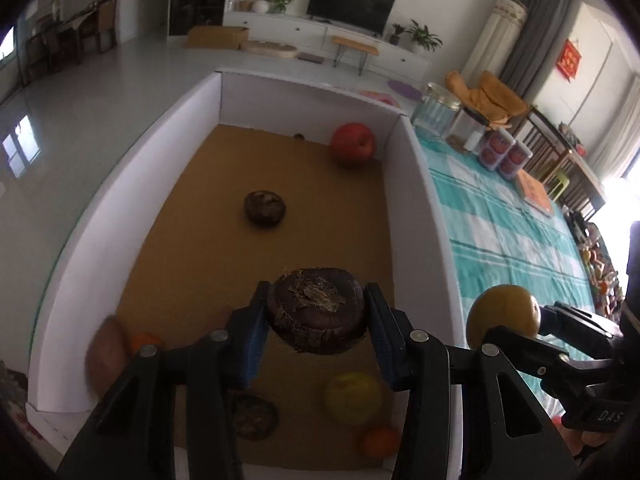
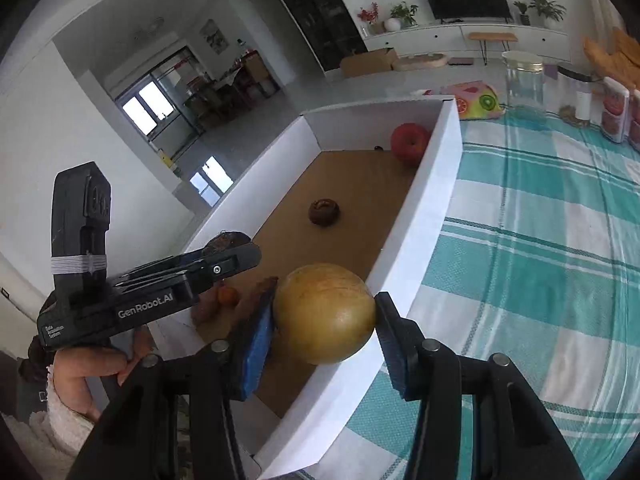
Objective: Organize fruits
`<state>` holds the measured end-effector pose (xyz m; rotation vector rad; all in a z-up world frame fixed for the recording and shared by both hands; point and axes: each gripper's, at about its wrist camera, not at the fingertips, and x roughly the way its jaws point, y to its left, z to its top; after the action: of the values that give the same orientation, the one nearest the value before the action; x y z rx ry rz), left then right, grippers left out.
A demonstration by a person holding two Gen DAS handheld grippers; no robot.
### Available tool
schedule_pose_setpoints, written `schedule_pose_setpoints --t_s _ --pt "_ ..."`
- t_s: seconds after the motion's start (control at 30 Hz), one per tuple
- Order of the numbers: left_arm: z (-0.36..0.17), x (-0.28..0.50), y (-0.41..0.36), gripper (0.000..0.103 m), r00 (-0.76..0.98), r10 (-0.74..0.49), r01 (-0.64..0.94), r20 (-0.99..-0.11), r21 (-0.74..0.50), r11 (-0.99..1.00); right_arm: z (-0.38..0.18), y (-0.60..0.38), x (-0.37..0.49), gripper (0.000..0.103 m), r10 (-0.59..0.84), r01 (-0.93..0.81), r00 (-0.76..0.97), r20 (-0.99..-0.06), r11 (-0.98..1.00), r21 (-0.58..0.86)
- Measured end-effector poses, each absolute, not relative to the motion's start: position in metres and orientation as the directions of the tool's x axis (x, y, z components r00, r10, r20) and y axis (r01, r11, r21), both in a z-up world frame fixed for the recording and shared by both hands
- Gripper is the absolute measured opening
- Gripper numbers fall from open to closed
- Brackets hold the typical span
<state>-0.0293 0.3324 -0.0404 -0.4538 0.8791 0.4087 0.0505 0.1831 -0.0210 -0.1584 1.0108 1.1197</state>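
The left tongs (image 1: 318, 312) are clenched on a dark brown fruit (image 1: 318, 312), held in the air above the near half of the white box (image 1: 304, 110). The right tongs (image 2: 325, 314) grip a yellow-brown round fruit (image 2: 325, 314) over the box's right wall, above the seam with the checked worktop (image 2: 540, 280). Each pair is parted just to its fruit's width, blue pads pressing both sides. To place well, I judge each fruit should be lowered to bare cardboard beside its like: the dark one toward the other dark fruit (image 1: 265, 207) mid-box, away from the red apple (image 1: 353, 144) in the far right corner.
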Motion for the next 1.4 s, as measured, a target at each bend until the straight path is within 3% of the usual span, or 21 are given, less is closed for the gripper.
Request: schedule_pose_setpoints --t_s 0.1,0.13,0.23,0.4,0.47,0.57,0.67,0.93,1.4 --pt "-0.058 -0.026 0.34 0.055 0.509 0.214 -0.551 -0.834 -0.125 0.825 -0.034 0.222 0.048 0.051 0.604 -0.828 0.058 -0.795 0.474 0.3" --pt "-0.061 -0.027 0.34 0.062 0.5 0.224 -0.554 -0.837 -0.11 0.825 -0.036 0.229 0.05 0.053 0.593 -0.826 0.068 -0.803 0.485 0.288" --pt "-0.055 -0.037 0.338 0.069 0.51 0.258 -0.558 -0.821 -0.087 0.825 -0.022 0.225 0.058 0.063 0.626 -0.793 0.113 -0.772 0.525 0.309" --pt "-0.021 -0.059 0.316 0.082 0.536 0.453 -0.595 -0.712 0.062 0.801 0.014 0.191 0.058 0.089 0.658 -0.773 0.199 -0.727 0.561 0.296" --pt "-0.008 -0.066 0.303 0.088 0.518 0.55 -0.631 -0.655 0.141 0.763 0.02 0.18 0.057 0.093 0.645 -0.755 0.219 -0.732 0.587 0.292" --pt "-0.002 -0.075 0.295 0.088 0.484 0.57 -0.673 -0.664 0.134 0.727 0.021 0.169 0.054 0.103 0.618 -0.725 0.247 -0.746 0.629 0.281" --pt "-0.003 -0.079 0.297 0.088 0.456 0.537 -0.672 -0.71 0.121 0.731 0.018 0.167 0.047 0.103 0.598 -0.708 0.229 -0.768 0.643 0.29" --pt "-0.002 -0.098 0.299 0.088 0.4 0.566 -0.699 -0.721 0.159 0.697 0.015 0.184 0.007 0.103 0.529 -0.763 0.248 -0.811 0.622 0.173" --pt "-0.008 -0.112 0.309 0.088 0.395 0.518 -0.705 -0.758 0.111 0.7 0.005 0.203 -0.029 0.103 0.462 -0.814 0.265 -0.846 0.578 0.06"
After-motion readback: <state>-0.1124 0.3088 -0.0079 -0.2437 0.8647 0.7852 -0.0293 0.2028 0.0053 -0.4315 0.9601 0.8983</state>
